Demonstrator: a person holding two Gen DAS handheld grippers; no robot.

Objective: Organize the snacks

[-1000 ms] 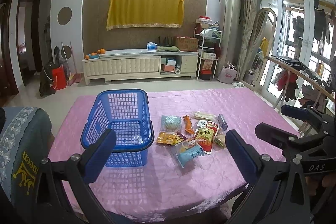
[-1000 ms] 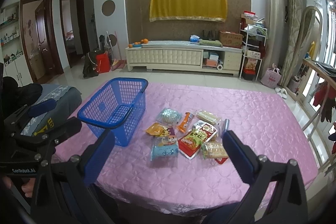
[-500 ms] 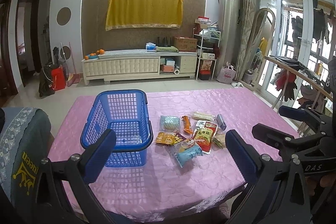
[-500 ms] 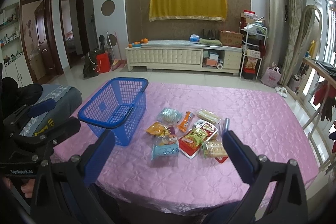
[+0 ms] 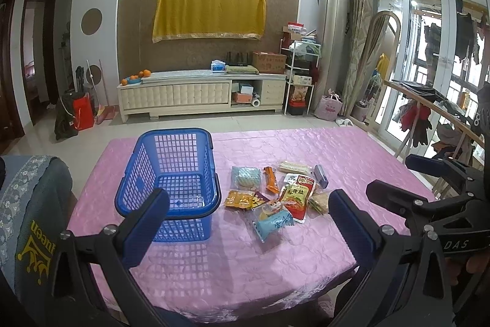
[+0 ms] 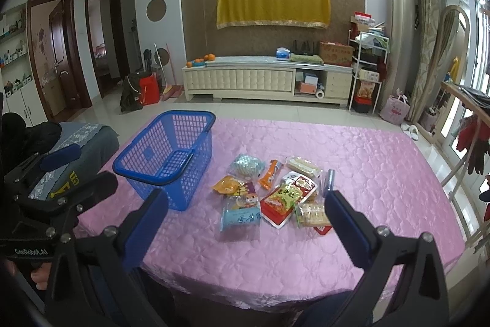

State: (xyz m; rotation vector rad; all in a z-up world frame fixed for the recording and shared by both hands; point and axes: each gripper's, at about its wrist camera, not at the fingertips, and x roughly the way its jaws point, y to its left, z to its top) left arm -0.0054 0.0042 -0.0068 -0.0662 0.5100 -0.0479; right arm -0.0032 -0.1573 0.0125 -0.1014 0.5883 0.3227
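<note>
An empty blue plastic basket (image 5: 171, 173) (image 6: 171, 155) stands on the pink tablecloth (image 5: 245, 259) at the left. Right of it lie several snack packs: a light blue pack (image 5: 274, 222) (image 6: 242, 215), a red pack (image 5: 296, 194) (image 6: 283, 199), a yellow pack (image 5: 240, 199), an orange stick (image 5: 271, 175), a pale green pack (image 5: 245, 175). My left gripper (image 5: 248, 212) is open and empty, held above the table's near edge. My right gripper (image 6: 246, 212) is open and empty, also short of the snacks.
A chair with a grey cover (image 5: 27, 204) stands at the table's left. The right gripper's body (image 5: 428, 198) shows in the left wrist view; the left one's body (image 6: 46, 198) shows in the right wrist view. A wooden rail (image 5: 428, 109) runs at the right.
Both grippers have barely shifted; the view has drifted slightly. Nothing on the table has moved.
</note>
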